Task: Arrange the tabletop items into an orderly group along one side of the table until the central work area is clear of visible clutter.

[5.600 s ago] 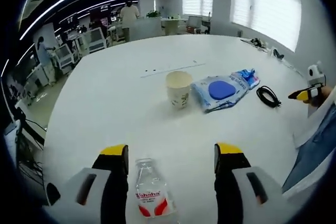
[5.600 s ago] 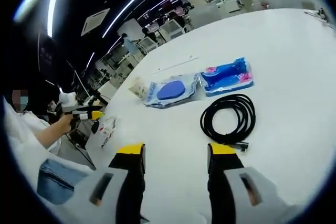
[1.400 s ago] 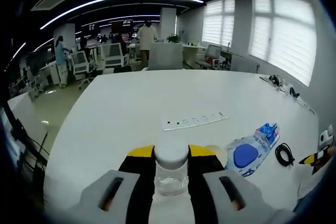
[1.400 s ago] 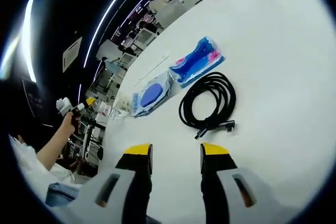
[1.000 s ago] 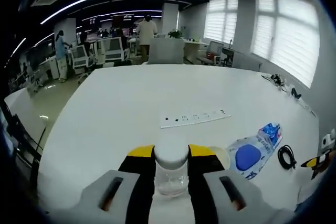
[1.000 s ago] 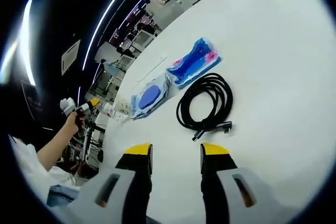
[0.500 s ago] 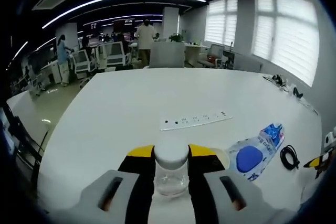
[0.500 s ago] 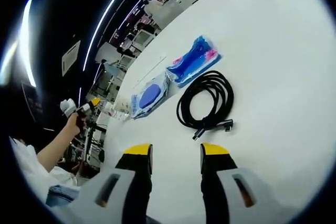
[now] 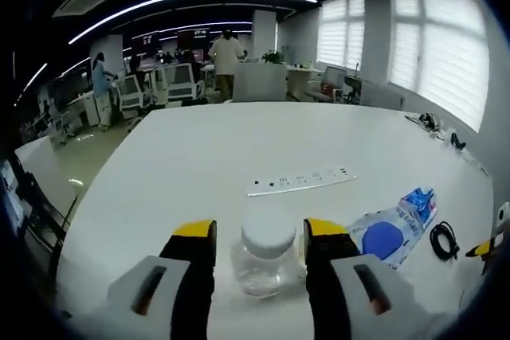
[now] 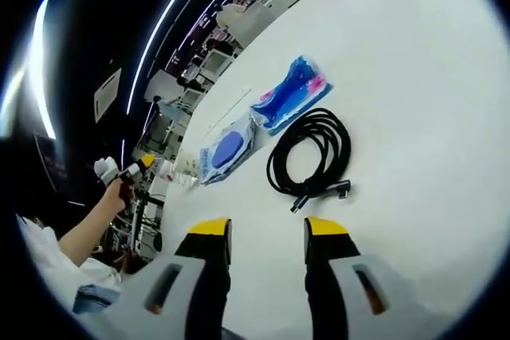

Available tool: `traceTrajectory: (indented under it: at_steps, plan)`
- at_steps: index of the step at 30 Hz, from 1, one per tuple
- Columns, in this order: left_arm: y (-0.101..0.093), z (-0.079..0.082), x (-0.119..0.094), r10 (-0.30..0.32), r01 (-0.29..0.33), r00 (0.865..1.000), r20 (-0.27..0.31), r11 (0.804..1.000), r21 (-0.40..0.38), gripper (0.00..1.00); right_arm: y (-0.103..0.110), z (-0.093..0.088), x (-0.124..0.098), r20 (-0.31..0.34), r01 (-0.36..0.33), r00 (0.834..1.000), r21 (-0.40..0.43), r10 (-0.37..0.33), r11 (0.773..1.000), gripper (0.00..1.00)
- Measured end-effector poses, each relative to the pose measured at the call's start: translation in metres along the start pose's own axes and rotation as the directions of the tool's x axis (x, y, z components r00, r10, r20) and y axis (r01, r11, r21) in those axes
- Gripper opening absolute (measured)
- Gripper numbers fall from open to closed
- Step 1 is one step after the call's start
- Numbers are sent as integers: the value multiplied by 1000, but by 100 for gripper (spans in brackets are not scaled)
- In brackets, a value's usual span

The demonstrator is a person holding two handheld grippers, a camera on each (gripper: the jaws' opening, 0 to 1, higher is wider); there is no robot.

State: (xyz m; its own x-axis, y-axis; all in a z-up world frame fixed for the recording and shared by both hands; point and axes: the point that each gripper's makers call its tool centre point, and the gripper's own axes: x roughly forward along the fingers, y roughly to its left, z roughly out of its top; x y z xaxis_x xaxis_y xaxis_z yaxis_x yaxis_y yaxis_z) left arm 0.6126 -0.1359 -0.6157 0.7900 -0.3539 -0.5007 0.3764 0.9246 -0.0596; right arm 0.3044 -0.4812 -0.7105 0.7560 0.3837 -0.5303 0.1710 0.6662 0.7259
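Observation:
A clear plastic bottle (image 9: 266,259) with a white cap stands on the white table (image 9: 199,157) between the jaws of my left gripper (image 9: 259,231). The jaws are open, with a small gap on each side of the cap. To the right lie a blue-and-white pouch (image 9: 390,232) and a black cable coil (image 9: 443,239). In the right gripper view, my right gripper (image 10: 267,228) hovers open and holds nothing, just short of the black cable coil (image 10: 311,161). Beyond the coil are a blue packet (image 10: 293,93) and the pouch (image 10: 227,149).
A white power strip (image 9: 301,182) lies across the table's middle. A person's hand holds the left gripper (image 10: 131,171) at the table's far left edge. Office desks, chairs and people stand beyond the table. Bare tabletop stretches to the right of the cable.
My left gripper's jaws have spread apart and let go of the bottle, which now stands free between them. The right gripper and the cable have barely moved.

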Motion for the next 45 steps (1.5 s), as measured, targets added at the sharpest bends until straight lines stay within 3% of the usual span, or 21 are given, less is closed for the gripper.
traceTrajectory:
  at_steps: [11, 18, 31, 37, 45]
  plan:
    - [1, 4, -16, -2, 3, 1000, 31, 1000, -20, 67, 5, 2, 0, 15, -25, 1000, -3, 25, 1000, 35]
    - [-7, -4, -35, -22, 24, 999, 40, 999, -49, 69, 12, 2, -4, 25, -41, 999, -34, 42, 999, 36]
    - [-28, -46, -95, -86, 88, 996, 32, 993, -77, 80, 19, -3, -31, 60, -24, 998, -144, 33, 989, 41]
    - [-33, -69, -127, -107, 109, 994, 28, 989, -103, 84, 24, -6, -35, 52, -9, 998, -231, 22, 973, 46]
    - [-33, -98, -160, -131, 131, 991, 12, 984, -117, 85, 35, -23, -34, 17, -20, 999, -328, 27, 945, 50]
